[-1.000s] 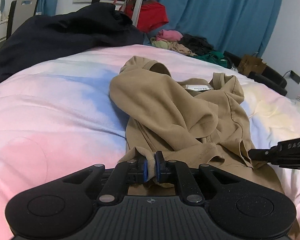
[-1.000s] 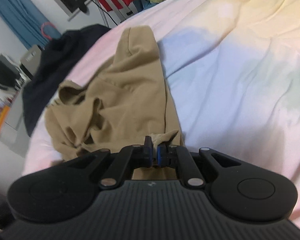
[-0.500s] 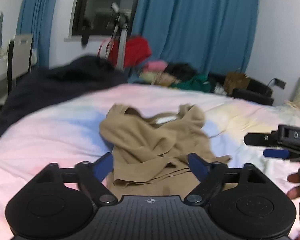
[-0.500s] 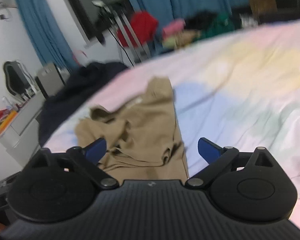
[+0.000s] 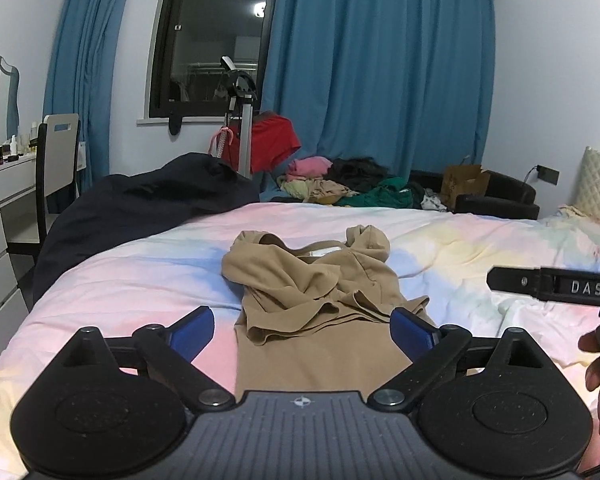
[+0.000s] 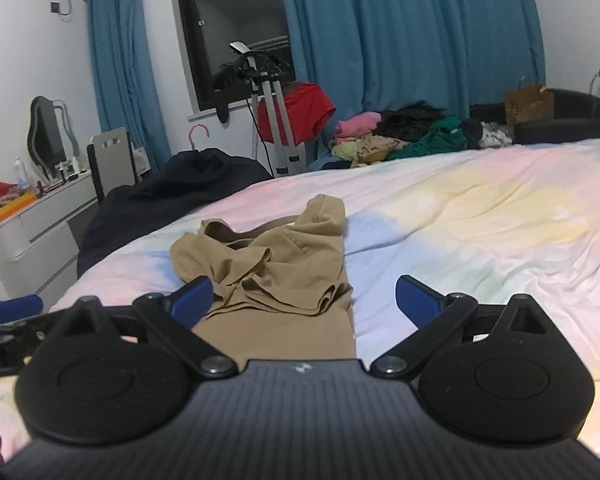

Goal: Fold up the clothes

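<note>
Pastel bedding [image 5: 100, 280] in pink, blue and yellow covers the bed in front of me, and on it lies the tan garment [image 5: 316, 304], its near part spread flat and its far part bunched in loose folds with a white label showing at the top. It lies just ahead of and below my left gripper [image 5: 302, 330], framed between the two blue pads without touching either; those jaws are opening and nothing is between them. From my right gripper [image 6: 304, 300] the same tan garment [image 6: 272, 276] lies ahead and a little to the left, with its right edge running down toward the middle of the gripper; these jaws stand wide apart and hold nothing. Each gripper shows at the edge of the other's view, beside the cloth. At the far left corner of the bed a dark garment [image 5: 140, 200] is heaped. Beyond the bed, a pile of clothes [image 5: 340, 188] in pink, black and green lies before the blue curtains [image 5: 380, 80], with a red garment [image 5: 272, 144] hanging on a stand by the dark window [image 5: 216, 36].
</note>
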A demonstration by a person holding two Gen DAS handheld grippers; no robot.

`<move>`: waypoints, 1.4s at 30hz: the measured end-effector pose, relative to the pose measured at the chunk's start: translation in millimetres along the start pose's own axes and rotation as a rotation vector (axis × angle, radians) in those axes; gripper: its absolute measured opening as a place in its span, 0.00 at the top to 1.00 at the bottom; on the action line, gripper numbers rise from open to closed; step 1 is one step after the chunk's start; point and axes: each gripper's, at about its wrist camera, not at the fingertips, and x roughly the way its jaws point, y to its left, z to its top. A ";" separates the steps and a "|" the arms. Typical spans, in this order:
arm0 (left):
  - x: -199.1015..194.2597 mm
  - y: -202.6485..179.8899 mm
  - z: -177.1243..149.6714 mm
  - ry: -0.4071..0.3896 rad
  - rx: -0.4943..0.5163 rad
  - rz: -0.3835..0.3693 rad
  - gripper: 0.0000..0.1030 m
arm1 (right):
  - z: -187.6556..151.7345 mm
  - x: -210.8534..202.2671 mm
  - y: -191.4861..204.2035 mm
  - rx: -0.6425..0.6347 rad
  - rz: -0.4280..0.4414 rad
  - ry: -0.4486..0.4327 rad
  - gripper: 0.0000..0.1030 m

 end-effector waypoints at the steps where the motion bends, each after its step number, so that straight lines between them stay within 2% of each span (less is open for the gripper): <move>1: 3.3 0.3 -1.8 0.012 -0.005 0.004 0.07 | 0.0 0.5 0.8 -0.009 -0.002 -0.011 0.03; 4: 13.2 1.3 -7.7 0.051 -0.021 0.015 0.07 | -1.9 5.2 2.7 -0.030 -0.028 -0.037 0.03; 6: 16.8 6.7 -20.6 0.106 -0.074 0.034 0.07 | -3.7 8.2 2.5 -0.046 -0.044 -0.048 0.03; 9: 20.9 10.4 -35.0 0.198 -0.122 0.021 0.07 | -5.5 7.4 5.4 -0.086 -0.068 -0.079 0.03; 13: 21.6 7.1 -41.9 0.259 -0.166 -0.033 0.07 | -4.5 9.4 4.7 -0.072 -0.058 -0.076 0.03; 17: 30.1 12.3 -53.0 0.375 -0.320 -0.118 0.07 | -7.0 15.1 2.6 -0.068 -0.074 -0.037 0.03; 22: 50.8 25.5 -73.9 0.516 -0.489 -0.144 0.13 | -8.4 21.1 0.2 -0.043 -0.064 0.005 0.03; 25: 55.3 36.3 -79.0 0.505 -0.566 -0.137 0.14 | -10.1 23.1 4.9 -0.068 -0.080 0.009 0.03; 31: 60.3 50.3 -80.6 0.443 -0.687 -0.148 0.14 | -12.6 24.0 10.8 -0.081 -0.051 0.022 0.03; 34: 58.3 55.1 -77.0 0.369 -0.730 -0.154 0.16 | -13.9 25.5 12.9 -0.088 -0.050 0.034 0.03; 36: 55.4 56.7 -70.9 0.297 -0.731 -0.144 0.27 | -14.6 26.0 14.0 -0.090 -0.047 0.040 0.03; 38: 49.5 56.8 -62.9 0.206 -0.708 -0.142 0.31 | -15.2 26.4 14.8 -0.092 -0.046 0.043 0.03; 40: 48.6 58.9 -61.5 0.165 -0.737 -0.201 0.30 | -15.7 26.6 15.4 -0.093 -0.047 0.045 0.03; 42: 56.8 59.7 -64.9 0.216 -0.761 -0.218 0.29 | -15.9 26.5 15.3 -0.092 -0.049 0.047 0.03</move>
